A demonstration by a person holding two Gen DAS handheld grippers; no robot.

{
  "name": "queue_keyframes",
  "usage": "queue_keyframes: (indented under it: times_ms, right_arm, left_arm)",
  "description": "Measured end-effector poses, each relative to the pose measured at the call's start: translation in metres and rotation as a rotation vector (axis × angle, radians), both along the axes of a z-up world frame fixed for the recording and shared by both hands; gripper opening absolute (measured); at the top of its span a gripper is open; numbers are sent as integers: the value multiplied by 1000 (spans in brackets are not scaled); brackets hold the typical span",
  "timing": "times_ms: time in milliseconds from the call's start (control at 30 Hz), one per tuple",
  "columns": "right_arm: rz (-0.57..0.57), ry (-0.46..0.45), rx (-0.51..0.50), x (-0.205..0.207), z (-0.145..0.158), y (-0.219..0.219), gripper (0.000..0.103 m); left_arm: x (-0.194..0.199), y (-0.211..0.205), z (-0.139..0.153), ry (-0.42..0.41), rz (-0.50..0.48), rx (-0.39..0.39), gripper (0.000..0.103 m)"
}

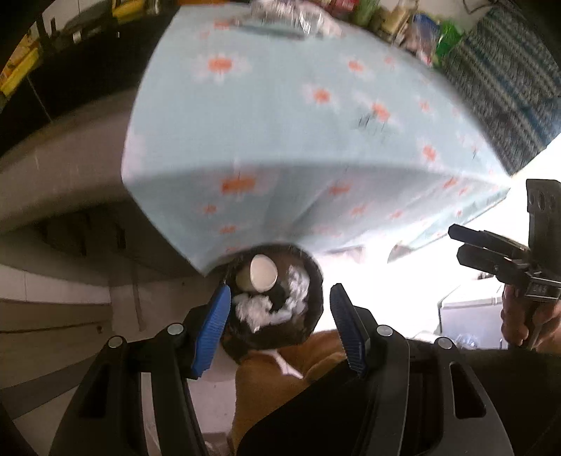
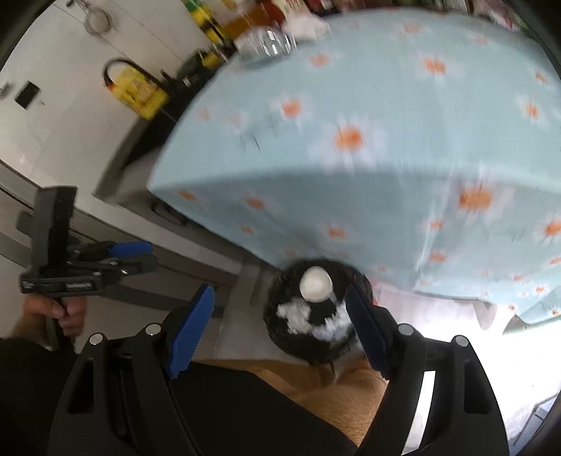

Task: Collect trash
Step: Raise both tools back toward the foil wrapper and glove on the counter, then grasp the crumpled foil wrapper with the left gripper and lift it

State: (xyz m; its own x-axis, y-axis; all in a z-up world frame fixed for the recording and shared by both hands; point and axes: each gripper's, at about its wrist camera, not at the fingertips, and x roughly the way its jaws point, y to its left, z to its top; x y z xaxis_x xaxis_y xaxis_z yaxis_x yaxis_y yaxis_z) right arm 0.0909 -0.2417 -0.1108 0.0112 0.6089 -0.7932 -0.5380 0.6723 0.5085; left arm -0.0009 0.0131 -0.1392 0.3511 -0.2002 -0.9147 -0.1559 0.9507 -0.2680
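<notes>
Both our hand-held grippers, left (image 1: pixel 280 326) and right (image 2: pixel 280 336), hang released above the bin (image 1: pixel 273 305) of trash at lower centre; only the right view shows the yellow bag (image 2: pixel 140 91) upper left.

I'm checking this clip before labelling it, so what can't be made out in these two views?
- Items at the table's far edge: motion-blurred in both views; only a clear crumpled wrapper shows.
- Trash bin: its base is hidden by the left gripper; white scraps and a pale cup show.
- Floor, lower right in both views: washed out by glare.
</notes>
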Motion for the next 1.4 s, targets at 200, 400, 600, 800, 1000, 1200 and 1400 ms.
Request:
queue_keyframes:
  times_ms: [200,400,600,800,1000,1200,1400]
  right_arm:
    - [-24,-79,85,31,35,8,77]
    - [-20,-161,123,54,59,18,77]
    - [-23,-229,159,81,79,28,85]
    - [-46,-244,176,113,84,30,87]
    - [-61,-232,185,137,83,30,87]
    - [-53,-203,201,148,78,24,87]
    - [-52,-160,228,158,68,15,88]
  left_arm:
    - [32,-3,53,-125,-16,54,57]
    - [72,-9,85,-213,-32,93,69]
    - [111,-13,99,-255,-52,132,69]
    - [144,-8,107,-269,-44,153,69]
    - [194,11,91,-208,8,106,83]
    - [244,51,71,-147,210,-38,82]
    - [285,66,62,-92,342,-14,82]
